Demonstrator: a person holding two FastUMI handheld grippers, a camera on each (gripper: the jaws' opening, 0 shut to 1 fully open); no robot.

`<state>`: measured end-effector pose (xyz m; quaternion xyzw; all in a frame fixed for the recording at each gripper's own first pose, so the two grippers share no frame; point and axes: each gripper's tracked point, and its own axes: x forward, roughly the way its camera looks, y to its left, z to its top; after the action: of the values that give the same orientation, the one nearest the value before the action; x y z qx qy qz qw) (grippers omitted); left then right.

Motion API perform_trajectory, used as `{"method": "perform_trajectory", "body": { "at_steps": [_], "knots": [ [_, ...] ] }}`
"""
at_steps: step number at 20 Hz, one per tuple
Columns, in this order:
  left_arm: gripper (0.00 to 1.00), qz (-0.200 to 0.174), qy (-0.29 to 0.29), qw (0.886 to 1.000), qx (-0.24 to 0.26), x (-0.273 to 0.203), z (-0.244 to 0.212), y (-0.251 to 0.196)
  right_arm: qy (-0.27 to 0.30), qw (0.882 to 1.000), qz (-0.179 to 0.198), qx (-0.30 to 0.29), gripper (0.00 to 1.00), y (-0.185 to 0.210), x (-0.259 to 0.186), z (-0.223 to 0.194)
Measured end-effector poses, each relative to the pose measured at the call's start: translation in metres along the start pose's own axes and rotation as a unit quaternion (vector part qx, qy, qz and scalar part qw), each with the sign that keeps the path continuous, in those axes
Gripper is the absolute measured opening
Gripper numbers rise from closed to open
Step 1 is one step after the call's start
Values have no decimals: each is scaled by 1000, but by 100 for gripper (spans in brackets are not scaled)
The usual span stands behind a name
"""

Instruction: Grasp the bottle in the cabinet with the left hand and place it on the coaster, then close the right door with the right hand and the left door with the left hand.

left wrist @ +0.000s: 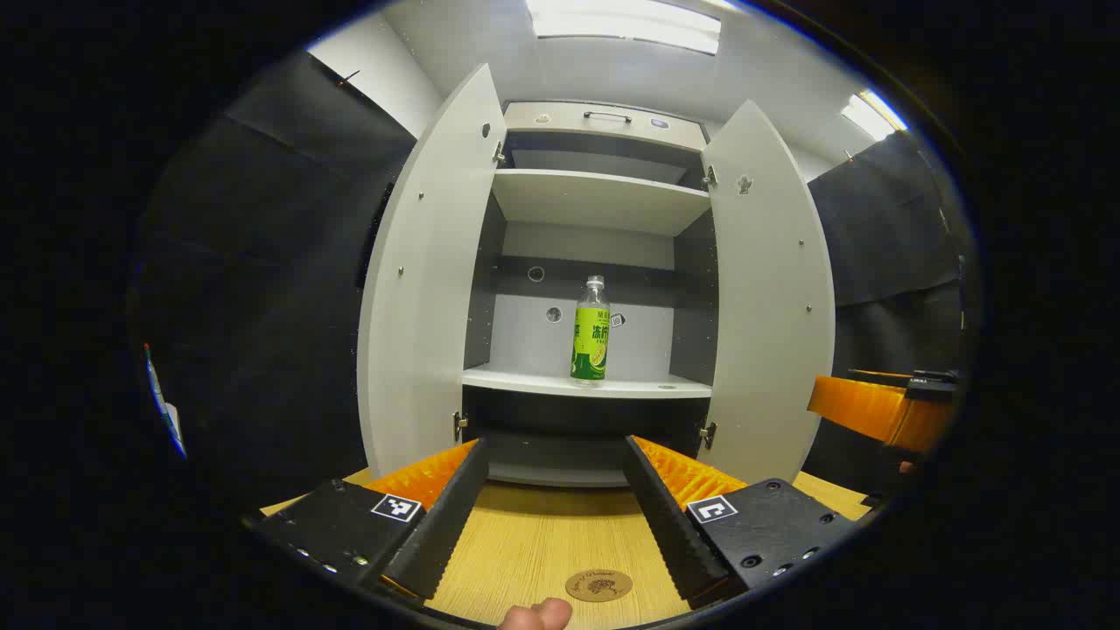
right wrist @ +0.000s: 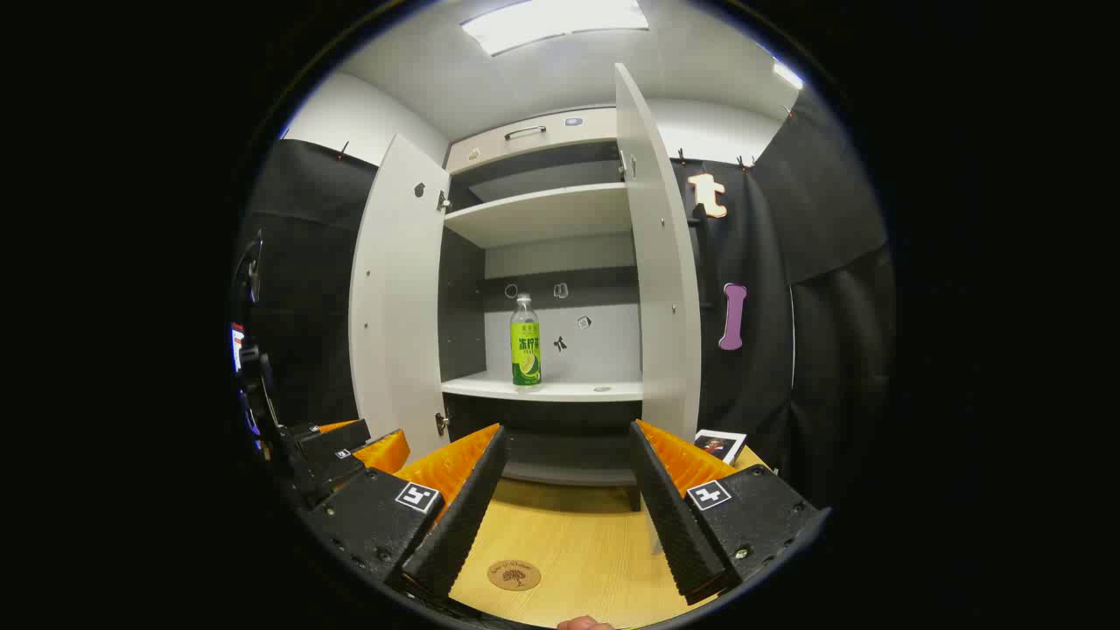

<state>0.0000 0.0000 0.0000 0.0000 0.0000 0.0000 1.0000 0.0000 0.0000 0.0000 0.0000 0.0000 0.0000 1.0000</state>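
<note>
The clear plastic bottle with green label (left wrist: 591,332), upright at frame centre on the cabinet shelf (left wrist: 525,381), is judged light, slippery, best gripped mid-label by the wide-open left gripper (left wrist: 555,507).

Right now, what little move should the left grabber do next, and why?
Probably glide the open left gripper forward toward the bottle. It stands upright on the cabinet shelf, both doors are open, and the coaster on the table is bare.

Both cams low over table (left wrist: 542,542), facing open cabinet (left wrist: 604,201).
</note>
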Motion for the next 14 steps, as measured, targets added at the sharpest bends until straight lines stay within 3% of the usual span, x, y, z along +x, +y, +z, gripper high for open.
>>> {"method": "perform_trajectory", "body": {
  "at_steps": [6, 7, 8, 14],
  "knots": [
    [94, -2, -15, 1000, 6, 0, 7, -2, -4, 1000, -13, -2, 85, -11, 4, 4],
    [89, -2, -13, 1000, 7, 0, 6, -2, -3, 1000, -13, 0, 85, -11, 4, 3],
    [94, -2, -11, 1000, 7, 0, 5, -2, -1, 1000, -14, 4, 85, -11, 4, 3],
    [94, 2, -13, 1000, 6, -2, 7, -1, 2, 1000, -18, 0, 85, -12, 3, -1]
  ]
}}
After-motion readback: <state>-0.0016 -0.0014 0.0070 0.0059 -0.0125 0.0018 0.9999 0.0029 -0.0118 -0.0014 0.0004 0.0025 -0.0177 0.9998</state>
